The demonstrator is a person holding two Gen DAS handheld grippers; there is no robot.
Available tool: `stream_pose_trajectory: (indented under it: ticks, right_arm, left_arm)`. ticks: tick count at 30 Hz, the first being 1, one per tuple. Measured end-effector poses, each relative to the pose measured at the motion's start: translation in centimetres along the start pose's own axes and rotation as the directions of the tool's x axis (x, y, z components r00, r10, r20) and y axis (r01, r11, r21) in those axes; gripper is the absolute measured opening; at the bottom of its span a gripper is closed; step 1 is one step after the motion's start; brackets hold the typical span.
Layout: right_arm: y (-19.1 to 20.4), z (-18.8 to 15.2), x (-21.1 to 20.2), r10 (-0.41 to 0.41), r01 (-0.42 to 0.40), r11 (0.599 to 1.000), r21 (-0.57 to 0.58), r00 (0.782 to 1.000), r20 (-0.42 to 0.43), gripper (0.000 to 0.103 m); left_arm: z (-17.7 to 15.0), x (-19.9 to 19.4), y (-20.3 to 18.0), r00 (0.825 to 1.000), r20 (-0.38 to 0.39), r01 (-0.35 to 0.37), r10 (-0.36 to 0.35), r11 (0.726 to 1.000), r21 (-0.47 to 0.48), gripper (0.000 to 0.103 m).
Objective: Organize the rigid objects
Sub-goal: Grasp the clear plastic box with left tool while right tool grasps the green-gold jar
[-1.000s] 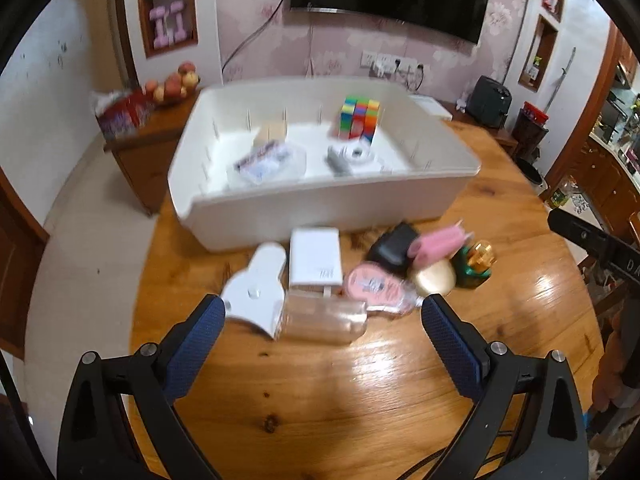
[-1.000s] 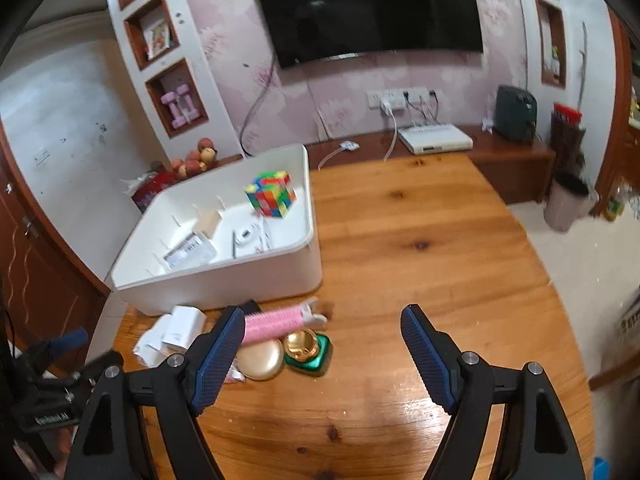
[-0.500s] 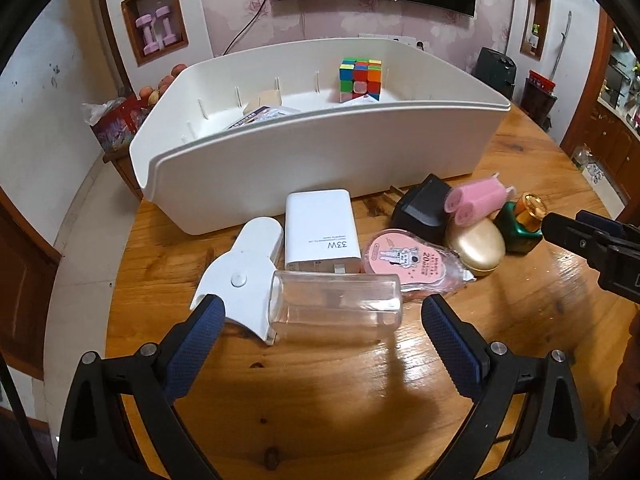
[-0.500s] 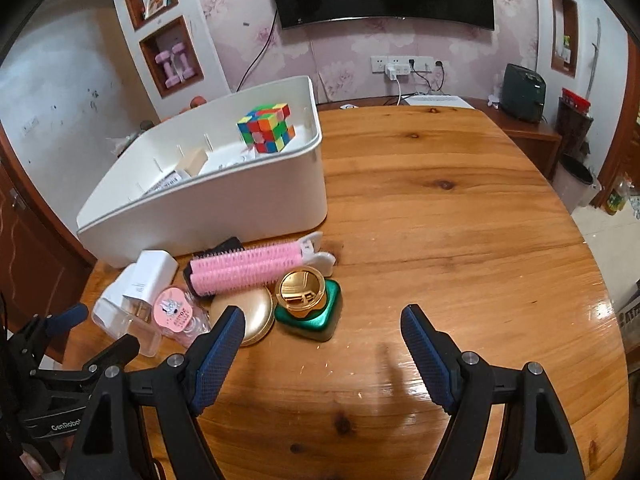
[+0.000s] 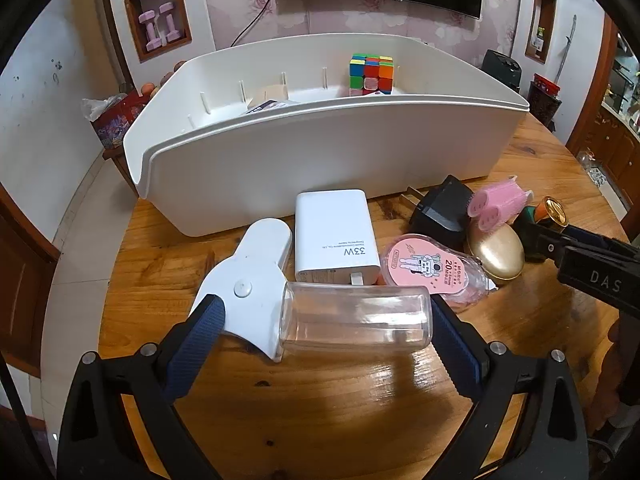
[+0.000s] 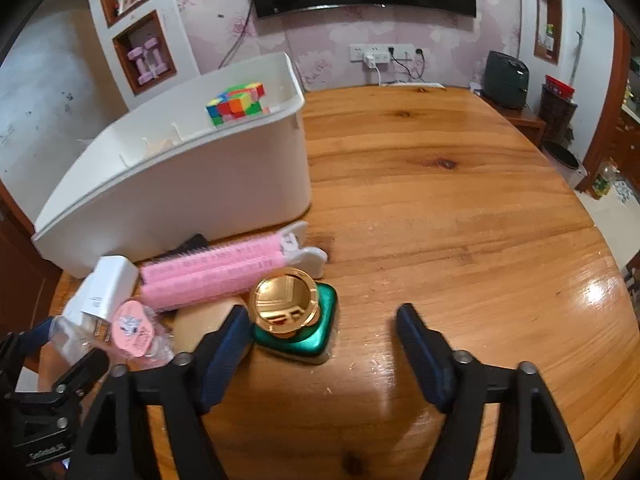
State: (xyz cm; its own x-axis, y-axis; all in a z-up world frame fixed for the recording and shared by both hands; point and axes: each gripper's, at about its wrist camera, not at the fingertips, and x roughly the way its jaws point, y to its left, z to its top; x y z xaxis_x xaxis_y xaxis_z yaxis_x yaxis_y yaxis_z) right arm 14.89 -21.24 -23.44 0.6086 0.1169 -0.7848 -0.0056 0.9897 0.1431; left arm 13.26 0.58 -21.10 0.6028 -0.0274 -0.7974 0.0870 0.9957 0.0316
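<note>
1. Against the earlier views, both grippers are seen lower and nearer to the loose objects lying in front of the white bin on the wooden table.
2. The left gripper is held wide, with the clear plastic bottle lying on its side between the pads; the right pad appears to be at the bottle's end, and no squeeze is seen.
3. The right gripper has just been closing partway. The green bottle with the gold cap, in front of the bin's near corner, stands inside the gap close to the left pad; it is not yet pinched.
4. A colour cube is already inside the bin.
5. Two pickups are judged imminent; the charger and pink rollers remain in front of the bin.
</note>
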Motion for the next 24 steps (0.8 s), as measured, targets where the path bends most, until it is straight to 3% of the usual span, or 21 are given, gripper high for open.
stream_pose_trajectory:
  ticks: [2,4,11,13,17,20,24]
  right_arm:
    - [-0.3,-0.2,0.0,0.010,-0.010,1.000,0.014,1.000,0.007,0.070]
    - [-0.2,-0.2,-0.2,0.002,-0.002,1.000,0.004,1.000,0.023,0.061]
    - [0.5,-0.2,0.7,-0.081,0.081,0.996,-0.032,0.996,0.023,0.054]
    - [0.8,-0.3,0.7,-0.082,0.083,0.995,-0.049,0.996,0.033,0.043]
    - [0.9,-0.7,0.6,-0.095,0.100,0.992,-0.075,0.994,0.057,0.040]
    - [0.8,-0.7,0.6,-0.093,0.097,0.993,-0.072,0.994,0.057,0.040]
    - [0.7,-0.7,0.5,-0.089,0.093,0.993,-0.068,0.994,0.057,0.040]
  left_arm:
    - [0.0,0.1,0.1,1.000,0.000,0.002,-0.002,1.000,-0.004,0.099]
    - [0.1,0.2,0.2,1.000,0.000,0.006,-0.006,1.000,-0.009,0.099]
    - [0.2,0.6,0.3,1.000,0.009,-0.003,0.003,1.000,-0.018,0.098]
    - [0.3,0.7,0.4,1.000,0.015,-0.010,0.011,1.000,-0.020,0.097]
    - [0.1,0.3,0.0,0.999,0.039,-0.012,0.012,1.000,0.003,0.085]
    - [-0.3,-0.2,-1.1,0.998,0.056,-0.006,0.004,0.999,0.042,0.066]
    - [-0.6,-0.7,-2.1,0.998,0.060,-0.015,0.012,0.999,0.050,0.065]
